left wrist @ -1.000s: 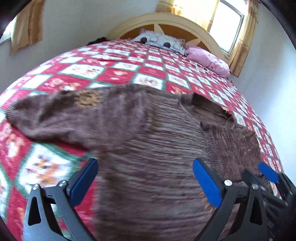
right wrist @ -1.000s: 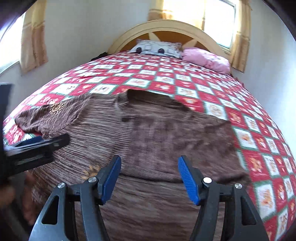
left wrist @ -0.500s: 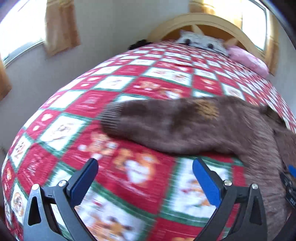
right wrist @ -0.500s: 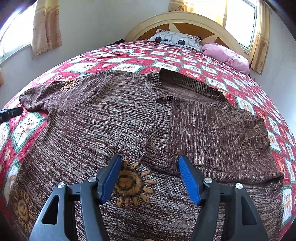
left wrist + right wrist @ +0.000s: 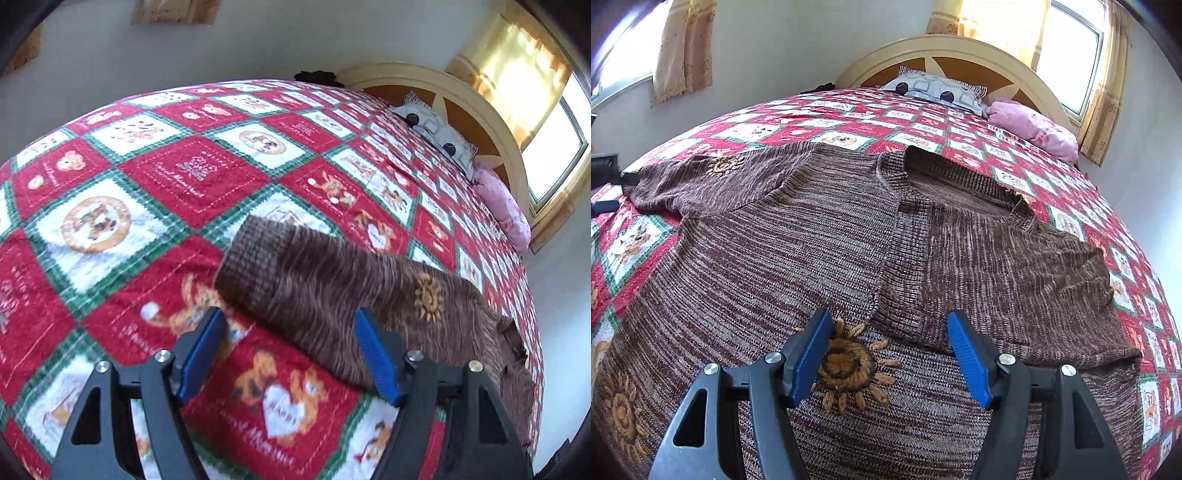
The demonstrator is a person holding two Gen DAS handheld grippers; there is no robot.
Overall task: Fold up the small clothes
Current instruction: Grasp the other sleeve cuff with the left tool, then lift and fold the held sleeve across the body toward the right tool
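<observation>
A brown knitted sweater (image 5: 798,236) lies spread out flat on the bed, on top of a red, white and green blanket (image 5: 192,173) with little bears on it.

The left gripper (image 5: 290,354) hangs over the end of one sleeve (image 5: 332,284). Its jaws have just been closing a bit, but they are not pinching anything. The ribbed cuff (image 5: 251,258) lies just ahead of the blue pads (image 5: 201,354), and the sleeve's near edge runs in between them, by the right pad. I cannot tell if that pad touches the wool.

The right gripper (image 5: 886,354) hangs over the front of the sweater, low on its body. Its jaws are apart too, with nothing gripped. Between the pads sits an orange sun flower (image 5: 849,365) sewn onto the wool, close by the left pad.

The sweater is dark brown with pale streaks. One side is folded over the middle, so a ribbed edge (image 5: 905,258) runs down the front. The neck hole (image 5: 960,184) points to the pillows (image 5: 938,88). More sewn flowers show on the sleeve and near the bottom corner.
</observation>
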